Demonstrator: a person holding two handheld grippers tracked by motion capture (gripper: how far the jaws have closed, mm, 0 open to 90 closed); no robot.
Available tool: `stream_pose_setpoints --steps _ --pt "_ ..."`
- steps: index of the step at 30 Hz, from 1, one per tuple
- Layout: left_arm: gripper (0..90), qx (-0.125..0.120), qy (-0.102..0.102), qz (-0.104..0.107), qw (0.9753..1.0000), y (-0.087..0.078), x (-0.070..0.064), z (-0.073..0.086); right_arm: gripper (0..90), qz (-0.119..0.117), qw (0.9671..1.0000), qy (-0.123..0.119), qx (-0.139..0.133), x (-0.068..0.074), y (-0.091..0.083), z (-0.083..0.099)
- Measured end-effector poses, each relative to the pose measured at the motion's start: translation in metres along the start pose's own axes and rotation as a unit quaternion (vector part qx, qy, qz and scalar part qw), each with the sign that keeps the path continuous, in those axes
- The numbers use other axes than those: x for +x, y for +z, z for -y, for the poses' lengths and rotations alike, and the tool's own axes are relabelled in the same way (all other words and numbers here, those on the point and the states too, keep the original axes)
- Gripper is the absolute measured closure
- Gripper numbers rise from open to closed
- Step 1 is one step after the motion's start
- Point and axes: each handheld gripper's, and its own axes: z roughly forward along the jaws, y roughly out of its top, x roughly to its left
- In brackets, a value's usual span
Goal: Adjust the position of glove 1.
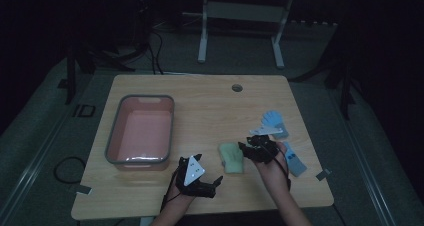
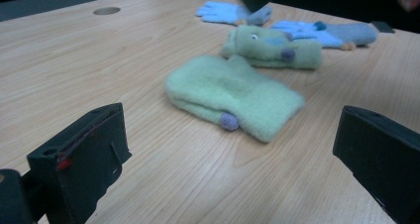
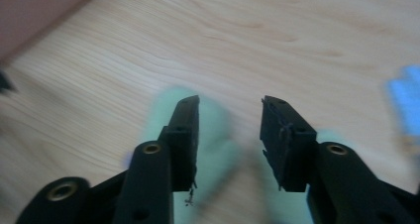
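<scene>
Two pale green knit gloves lie on the wooden table (image 1: 200,106). The near green glove (image 2: 233,100) (image 1: 231,157) lies flat, and the second green glove (image 2: 272,48) is just behind it. My left gripper (image 2: 232,127) (image 1: 207,176) is open wide, low over the table, short of the near glove and holding nothing. My right gripper (image 3: 230,105) (image 1: 245,147) is open and hovers just above a blurred green glove (image 3: 218,135), with nothing between its jaws. Two light blue gloves (image 2: 223,11) (image 2: 327,33) lie farther off.
A pink basin (image 1: 141,131) with a grey rim stands at the table's left, and its corner (image 3: 39,11) is seen beyond the right gripper. Blue gloves (image 1: 272,121) (image 1: 295,158) lie near the right edge. A round cable hole (image 1: 237,88) is at the back.
</scene>
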Motion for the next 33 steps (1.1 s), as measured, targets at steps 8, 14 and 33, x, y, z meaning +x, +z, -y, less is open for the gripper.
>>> stream_pose_setpoints --steps 8,14,33 --pt "0.9 -0.009 0.006 -0.011 0.9999 -0.007 0.000 0.001 60.3 -0.049 0.9969 -0.027 0.056 -0.056 -0.002 0.017" --pt "0.9 -0.005 0.010 -0.013 0.9999 -0.007 0.000 0.003 61.7 -0.067 0.9947 -0.028 0.074 -0.077 0.008 0.025" --pt "0.8 -0.017 -0.005 -0.003 0.9998 -0.016 0.003 0.004 82.9 -0.052 0.9958 -0.005 0.075 -0.066 0.030 0.049"
